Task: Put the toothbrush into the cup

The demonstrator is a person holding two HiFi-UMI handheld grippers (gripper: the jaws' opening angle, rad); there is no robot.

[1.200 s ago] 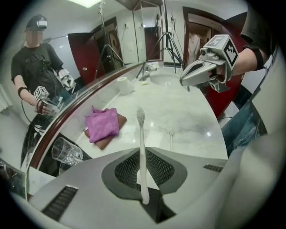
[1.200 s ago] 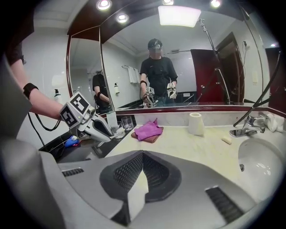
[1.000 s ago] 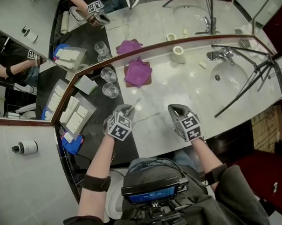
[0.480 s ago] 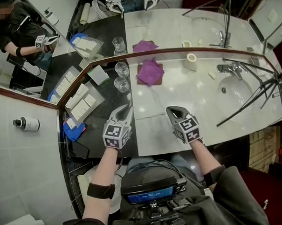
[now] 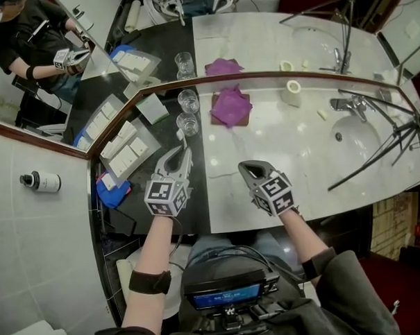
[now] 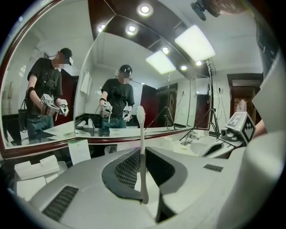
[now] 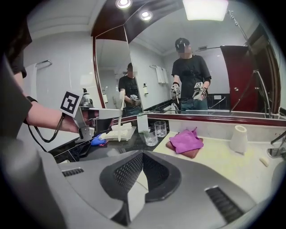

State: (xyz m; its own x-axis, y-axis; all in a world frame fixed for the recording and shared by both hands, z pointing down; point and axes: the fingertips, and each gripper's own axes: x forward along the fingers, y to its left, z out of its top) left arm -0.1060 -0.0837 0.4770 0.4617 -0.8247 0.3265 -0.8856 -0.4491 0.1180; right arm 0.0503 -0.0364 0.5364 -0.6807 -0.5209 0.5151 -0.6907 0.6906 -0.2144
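A white toothbrush (image 6: 141, 147) stands upright, bristle end up, with my left gripper (image 6: 142, 154) shut on its handle. In the head view the left gripper (image 5: 178, 156) hovers over the dark counter strip, just short of two clear glass cups (image 5: 188, 123) (image 5: 188, 100). The right gripper view shows the left gripper (image 7: 96, 114) and the toothbrush (image 7: 119, 117) to the left of the same cups (image 7: 150, 136). My right gripper (image 5: 248, 170) is over the white marble, shut and empty, its jaws (image 7: 142, 154) meeting with nothing between them.
A purple cloth (image 5: 229, 105) lies behind the cups to the right, with a white roll (image 5: 293, 92) further right. The sink (image 5: 354, 133), faucet (image 5: 346, 104) and dark tripod legs (image 5: 376, 152) fill the right. A tray of white packets (image 5: 126, 156) and a blue item (image 5: 110, 192) sit left.
The left gripper has risen and rolled, turning the toothbrush upright, and has moved from the marble over the dark strip toward the cups. The right gripper has shifted a little left.
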